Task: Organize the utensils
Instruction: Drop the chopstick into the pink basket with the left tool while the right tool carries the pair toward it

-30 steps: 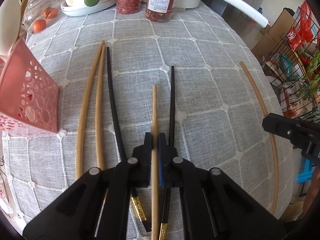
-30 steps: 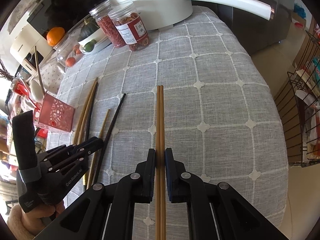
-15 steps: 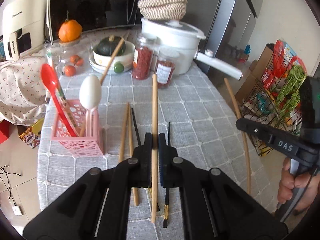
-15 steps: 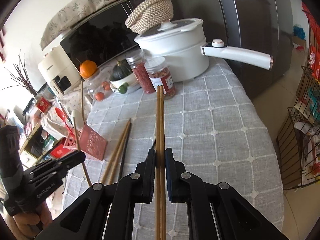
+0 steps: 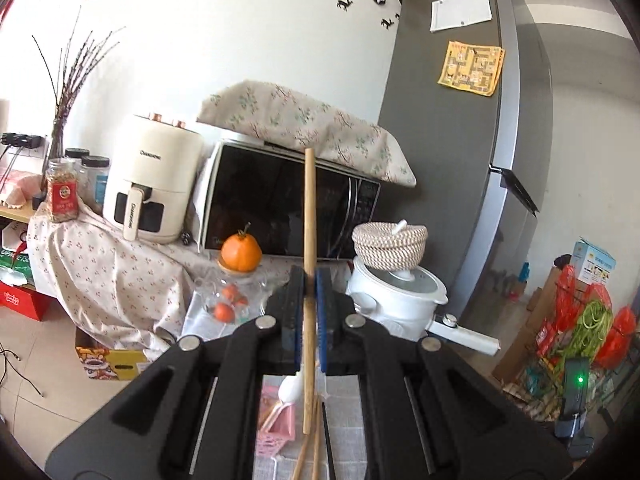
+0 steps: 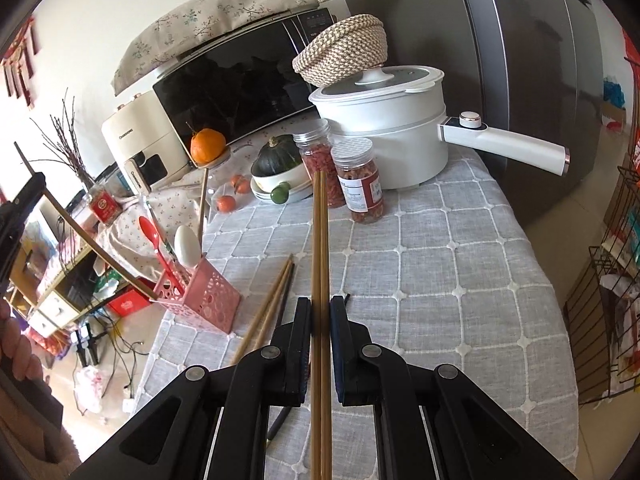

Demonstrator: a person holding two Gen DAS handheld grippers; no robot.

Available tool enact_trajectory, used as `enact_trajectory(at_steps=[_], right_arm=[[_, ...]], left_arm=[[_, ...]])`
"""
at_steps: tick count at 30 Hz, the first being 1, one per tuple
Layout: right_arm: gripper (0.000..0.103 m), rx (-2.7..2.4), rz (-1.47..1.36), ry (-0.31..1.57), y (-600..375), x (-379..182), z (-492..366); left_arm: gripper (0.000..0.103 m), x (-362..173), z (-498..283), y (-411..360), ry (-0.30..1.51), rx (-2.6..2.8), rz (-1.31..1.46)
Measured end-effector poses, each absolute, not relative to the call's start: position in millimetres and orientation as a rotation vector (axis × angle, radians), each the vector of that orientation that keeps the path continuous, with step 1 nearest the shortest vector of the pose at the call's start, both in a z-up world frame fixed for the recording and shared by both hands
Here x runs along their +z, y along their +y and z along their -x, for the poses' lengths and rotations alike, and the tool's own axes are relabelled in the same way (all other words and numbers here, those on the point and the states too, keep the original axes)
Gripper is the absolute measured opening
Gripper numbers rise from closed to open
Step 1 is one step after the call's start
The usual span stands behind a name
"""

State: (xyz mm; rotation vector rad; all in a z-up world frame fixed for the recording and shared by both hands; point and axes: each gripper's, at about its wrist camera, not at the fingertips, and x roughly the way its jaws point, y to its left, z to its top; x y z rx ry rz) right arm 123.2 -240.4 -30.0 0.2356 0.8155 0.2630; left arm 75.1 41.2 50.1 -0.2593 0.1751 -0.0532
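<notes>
My left gripper (image 5: pixel 309 276) is shut on a single light wooden chopstick (image 5: pixel 309 216), tilted up so its far end points at the microwave; its lower end hangs over the pink holder (image 5: pixel 276 428). In the right wrist view that chopstick (image 6: pixel 80 232) slants down to the pink perforated utensil holder (image 6: pixel 204 300), which holds a red spoon (image 6: pixel 150 232) and a white spoon (image 6: pixel 187 245). My right gripper (image 6: pixel 319 304) is shut on a pair of brown chopsticks (image 6: pixel 320 248), held above the grey checked tablecloth (image 6: pixel 440 280). Several chopsticks (image 6: pixel 272 300) lie on the cloth beside the holder.
A white pot with a long handle (image 6: pixel 400 136), two jars (image 6: pixel 358 180), a bowl with a squash (image 6: pixel 280 160) and an orange (image 6: pixel 207 146) stand at the table's far end. A microwave (image 6: pixel 240 84), a fridge (image 6: pixel 532 60) and a wire rack (image 6: pixel 616 280) surround the table.
Both grippers have risen from the table with their chopsticks. The left one has tilted sharply upward and now holds its chopstick's lower end at the pink holder.
</notes>
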Motion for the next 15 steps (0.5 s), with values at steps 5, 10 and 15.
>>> enact_trajectory(at_steps=[5,10,15], right_arm=[[0.009,0.269,-0.235,0.815,-238,-34,-125],[0.009,0.268,-0.223,0.792,-235,-32,-124],[0.009,0.266,-0.2,0.738,-234,-25,-120]], left_arm=[[0.007,27,-92,43,0.166,0.018,0.189],[0.007,6,-106,45,0.193,0.035,0.149],[0.007,-5,-117,45,0.253,0.012,0.139]])
